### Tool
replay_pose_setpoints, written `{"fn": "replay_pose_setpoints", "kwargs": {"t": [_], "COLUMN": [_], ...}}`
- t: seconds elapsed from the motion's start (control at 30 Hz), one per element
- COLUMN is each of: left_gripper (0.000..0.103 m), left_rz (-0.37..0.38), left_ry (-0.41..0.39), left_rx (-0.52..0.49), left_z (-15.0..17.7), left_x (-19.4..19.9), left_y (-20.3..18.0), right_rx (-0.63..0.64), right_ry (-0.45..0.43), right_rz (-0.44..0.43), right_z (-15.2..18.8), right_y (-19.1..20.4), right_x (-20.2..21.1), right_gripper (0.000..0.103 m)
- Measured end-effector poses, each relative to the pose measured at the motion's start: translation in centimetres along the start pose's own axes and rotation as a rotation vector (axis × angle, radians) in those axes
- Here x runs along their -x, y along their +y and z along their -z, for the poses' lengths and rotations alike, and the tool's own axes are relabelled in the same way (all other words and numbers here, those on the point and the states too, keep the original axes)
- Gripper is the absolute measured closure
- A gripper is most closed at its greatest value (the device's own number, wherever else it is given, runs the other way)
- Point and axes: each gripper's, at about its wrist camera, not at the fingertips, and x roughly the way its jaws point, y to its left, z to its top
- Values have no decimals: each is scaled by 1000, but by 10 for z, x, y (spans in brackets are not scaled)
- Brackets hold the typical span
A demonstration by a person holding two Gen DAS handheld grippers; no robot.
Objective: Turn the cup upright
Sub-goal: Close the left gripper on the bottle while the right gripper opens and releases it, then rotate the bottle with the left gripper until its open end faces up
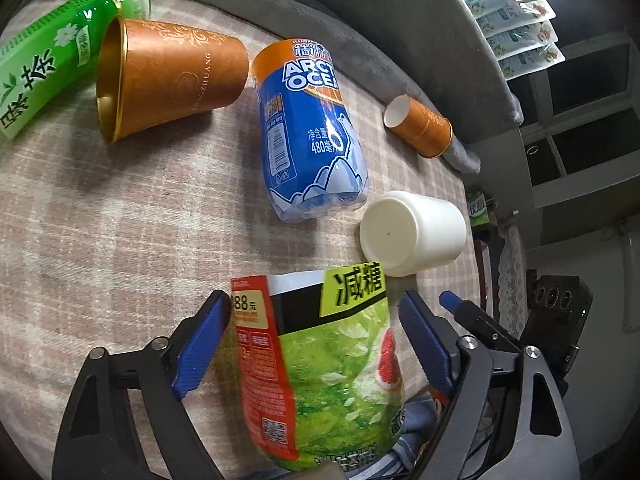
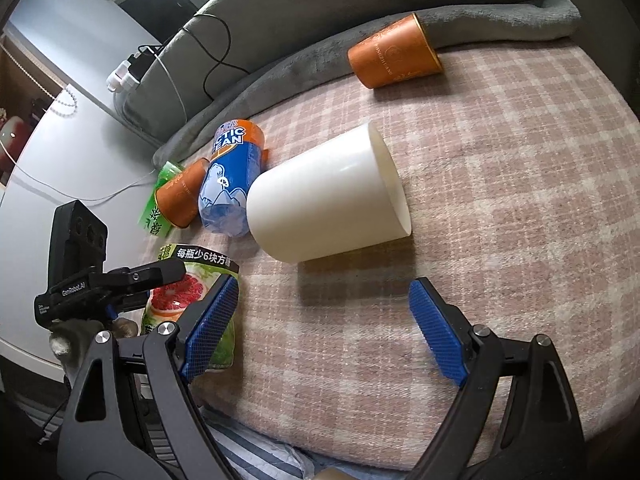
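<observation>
A white cup lies on its side on the checked blanket, mouth to the right; in the left wrist view I see its base. My right gripper is open and empty, just short of the cup. My left gripper is open, its blue fingers either side of a green drink bottle without touching it. An orange cup lies on its side at the far left. A second orange cup lies by the grey cushion, also seen in the right wrist view.
A blue Arctic Ocean bottle and a green tea bottle lie on the blanket. A grey cushion borders the far side. The blanket edge drops off near the white cup in the left wrist view.
</observation>
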Motion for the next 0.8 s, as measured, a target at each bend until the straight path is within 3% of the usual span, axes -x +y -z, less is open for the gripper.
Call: {"fn": "replay_pose_setpoints", "kwargs": {"t": [0.4, 0.8], "left_gripper": [24, 24], "left_rz": [-25, -96], "left_ry": [-23, -134], "left_rx": [-50, -181], "left_z": [4, 16], "left_x": [2, 20], "left_y": [-6, -31], "right_rx": [-1, 1], "right_ry": [-10, -16], "right_rz": [3, 5], "right_z": [-1, -2], "right_y": [1, 3], "right_x": [2, 3], "right_gripper": [13, 13]}}
